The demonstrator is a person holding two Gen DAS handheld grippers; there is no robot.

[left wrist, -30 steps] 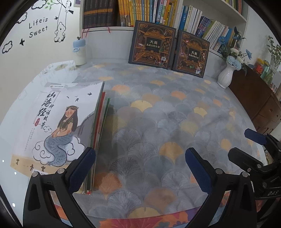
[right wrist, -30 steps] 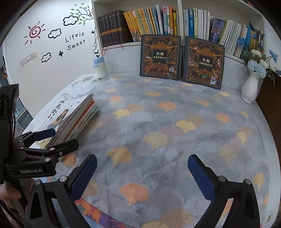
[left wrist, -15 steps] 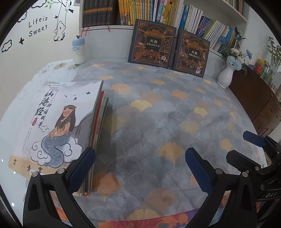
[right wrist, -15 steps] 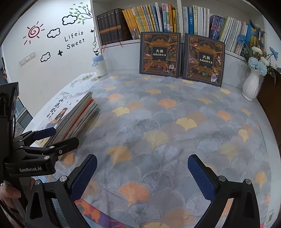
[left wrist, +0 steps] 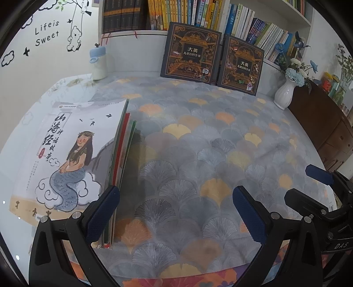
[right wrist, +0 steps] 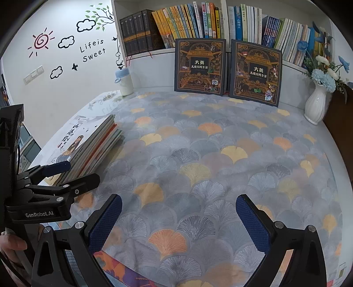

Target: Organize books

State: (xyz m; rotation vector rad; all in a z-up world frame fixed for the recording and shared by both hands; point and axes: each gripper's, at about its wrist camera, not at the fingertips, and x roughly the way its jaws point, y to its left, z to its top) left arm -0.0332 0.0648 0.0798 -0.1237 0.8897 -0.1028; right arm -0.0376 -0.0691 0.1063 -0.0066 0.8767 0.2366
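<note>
Currently both grippers, left [left wrist: 176, 212] and right [right wrist: 178, 217], gape wide, empty. Stack [left wrist: 72, 154]: thin, floppy, slippery covers; you'd best pinch near the spines.

Both wrist views low, facing bookshelf [left wrist: 198, 17]

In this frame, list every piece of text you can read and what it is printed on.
"Lifeis Sweet": wall decal.
"大英 儿童百科全书": cover of left dark encyclopedia and of right dark encyclopedia, both leaning against the bookshelf.
"山海经 神话故事": top book of the stack.
"GenRobot.AI": body of the left gripper.
"DAS": body of the right gripper, rest cut off.
Shelf book spines: too small to read.
</note>
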